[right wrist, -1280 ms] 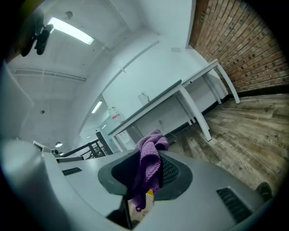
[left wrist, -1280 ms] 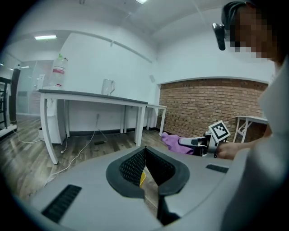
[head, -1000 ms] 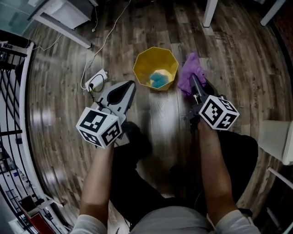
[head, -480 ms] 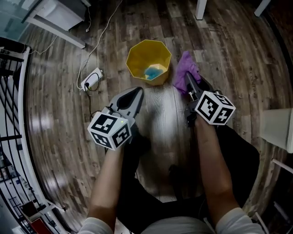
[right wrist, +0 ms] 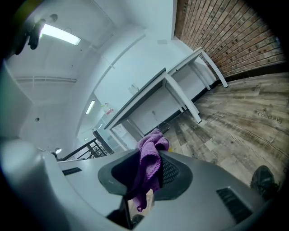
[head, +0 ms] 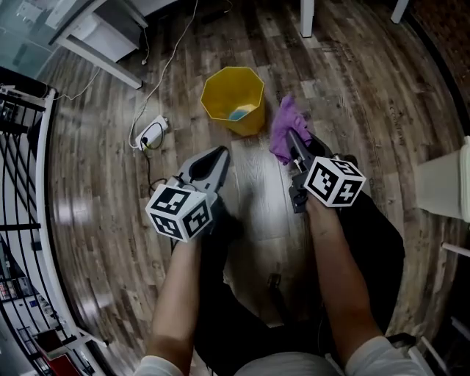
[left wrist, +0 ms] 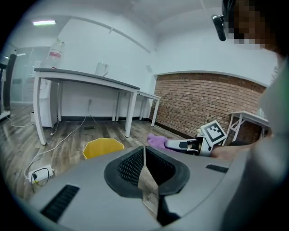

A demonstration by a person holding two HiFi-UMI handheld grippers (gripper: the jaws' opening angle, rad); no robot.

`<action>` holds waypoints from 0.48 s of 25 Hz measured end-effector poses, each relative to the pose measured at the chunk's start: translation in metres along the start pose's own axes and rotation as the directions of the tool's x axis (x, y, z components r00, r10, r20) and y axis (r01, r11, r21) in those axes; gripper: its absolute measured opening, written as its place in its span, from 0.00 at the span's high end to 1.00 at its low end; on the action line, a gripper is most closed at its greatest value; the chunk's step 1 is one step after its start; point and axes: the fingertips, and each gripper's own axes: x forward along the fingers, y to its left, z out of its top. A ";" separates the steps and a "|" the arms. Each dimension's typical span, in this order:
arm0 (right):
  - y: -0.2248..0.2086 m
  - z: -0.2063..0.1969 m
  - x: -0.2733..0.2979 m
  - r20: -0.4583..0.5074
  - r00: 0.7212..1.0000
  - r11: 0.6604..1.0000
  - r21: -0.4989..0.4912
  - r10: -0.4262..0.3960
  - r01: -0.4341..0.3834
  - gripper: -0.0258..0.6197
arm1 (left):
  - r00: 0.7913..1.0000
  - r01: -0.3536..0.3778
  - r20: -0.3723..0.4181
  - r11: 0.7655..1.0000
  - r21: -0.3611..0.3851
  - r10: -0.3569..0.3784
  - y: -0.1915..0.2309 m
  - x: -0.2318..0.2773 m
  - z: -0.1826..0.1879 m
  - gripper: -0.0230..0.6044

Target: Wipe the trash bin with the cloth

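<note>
The yellow trash bin (head: 232,97) stands upright on the wooden floor, with something blue inside it; it also shows in the left gripper view (left wrist: 103,147). My right gripper (head: 291,141) is shut on the purple cloth (head: 285,128), just right of the bin and a little nearer me. In the right gripper view the cloth (right wrist: 151,158) bunches between the jaws and hangs down. My left gripper (head: 219,154) is shut with nothing in it, held in the air short of the bin. The right gripper (left wrist: 187,145) with the cloth (left wrist: 156,140) appears in the left gripper view.
A white power strip (head: 150,134) with its cable lies on the floor left of the bin. White table legs (head: 307,17) stand beyond the bin, and a white table (left wrist: 81,80) shows behind it. A black railing (head: 18,169) runs along the left. A white seat (head: 445,187) is at the right.
The view has shifted, so the bin sits higher and farther away in it. Both grippers stay shut, the right one still holding the cloth beside the bin.
</note>
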 end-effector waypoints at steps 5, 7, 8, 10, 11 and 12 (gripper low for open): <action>-0.025 -0.025 0.023 -0.009 1.000 0.998 0.063 -0.009 0.010 0.82 | 1.000 -0.013 -0.020 0.998 -0.066 0.012 0.021 0.026 -0.020 0.95; -0.034 -0.034 0.037 -0.012 1.000 0.996 0.091 -0.007 0.008 0.82 | 0.998 -0.015 -0.054 0.997 -0.080 0.010 0.030 0.040 -0.034 0.95; -0.039 -0.036 0.044 -0.010 1.000 0.995 0.101 -0.003 0.004 0.82 | 0.998 -0.010 -0.068 0.996 -0.085 0.004 0.033 0.047 -0.038 0.95; -0.049 -0.036 0.059 0.005 1.000 0.994 0.111 0.006 -0.007 0.82 | 0.996 0.007 -0.087 0.996 -0.086 -0.014 0.038 0.062 -0.040 0.95; -0.054 -0.035 0.067 0.015 1.000 0.993 0.115 0.009 -0.011 0.82 | 0.996 0.014 -0.091 0.997 -0.080 -0.021 0.041 0.070 -0.038 0.95; -0.059 -0.035 0.074 0.022 1.000 0.993 0.121 0.010 -0.013 0.82 | 0.995 0.018 -0.092 0.997 -0.071 -0.024 0.045 0.077 -0.035 0.95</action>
